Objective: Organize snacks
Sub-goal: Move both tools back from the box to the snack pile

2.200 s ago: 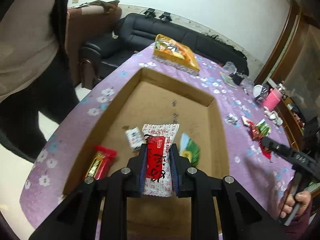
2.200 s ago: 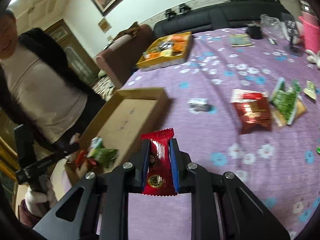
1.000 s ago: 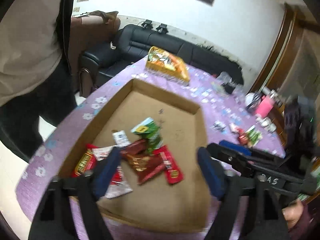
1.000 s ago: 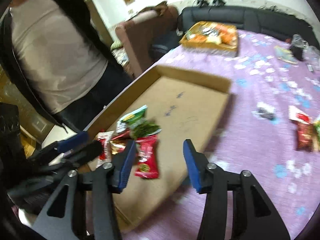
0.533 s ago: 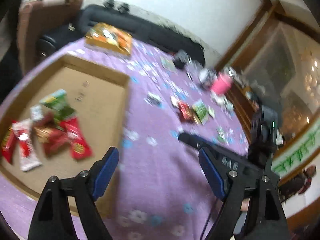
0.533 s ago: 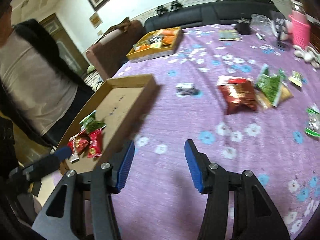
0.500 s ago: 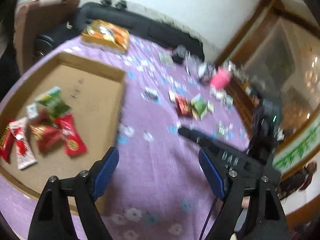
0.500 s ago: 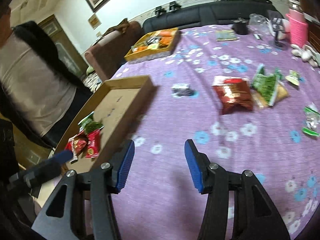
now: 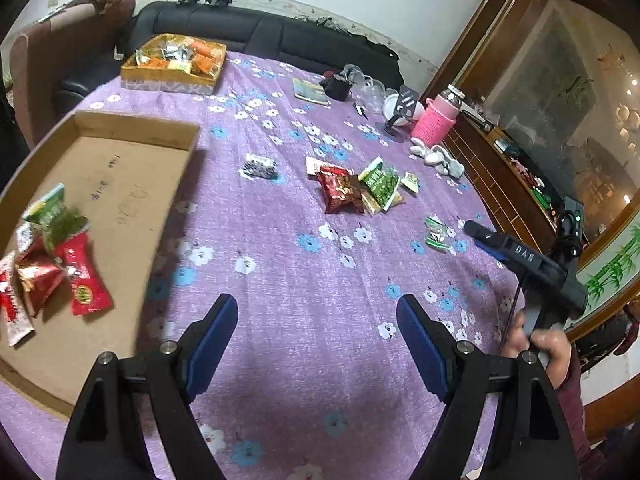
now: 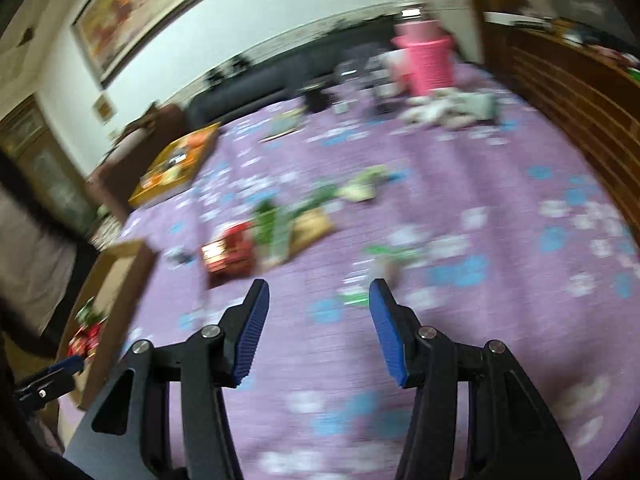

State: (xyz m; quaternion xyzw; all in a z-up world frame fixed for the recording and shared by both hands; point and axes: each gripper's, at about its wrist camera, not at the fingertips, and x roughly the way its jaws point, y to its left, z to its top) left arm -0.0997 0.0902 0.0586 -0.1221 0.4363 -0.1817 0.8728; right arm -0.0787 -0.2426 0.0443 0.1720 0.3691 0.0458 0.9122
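A shallow cardboard tray (image 9: 136, 128) lies at the left of the purple flowered table; several snack packets (image 9: 60, 256) lie in its near corner. Loose on the cloth are a dark red packet (image 9: 340, 192), green packets (image 9: 382, 184), a small black-and-white packet (image 9: 260, 166) and a small green packet (image 9: 436, 236). My left gripper (image 9: 316, 316) is open and empty above bare cloth. My right gripper (image 10: 318, 300) is open and empty; its view is blurred, with the small green packet (image 10: 384, 256) just ahead and the red packet (image 10: 232, 252) to the left.
A yellow box of snacks (image 9: 172, 64) stands at the table's far left. A pink cup (image 9: 434, 120), clear containers and small items crowd the far right. A black sofa (image 9: 264, 32) runs behind the table. Wooden cabinets (image 9: 516, 184) line the right.
Both grippers let go of their packets into the tray, opened, and swung right away from it toward the loose packets. The right gripper is still moving fast.
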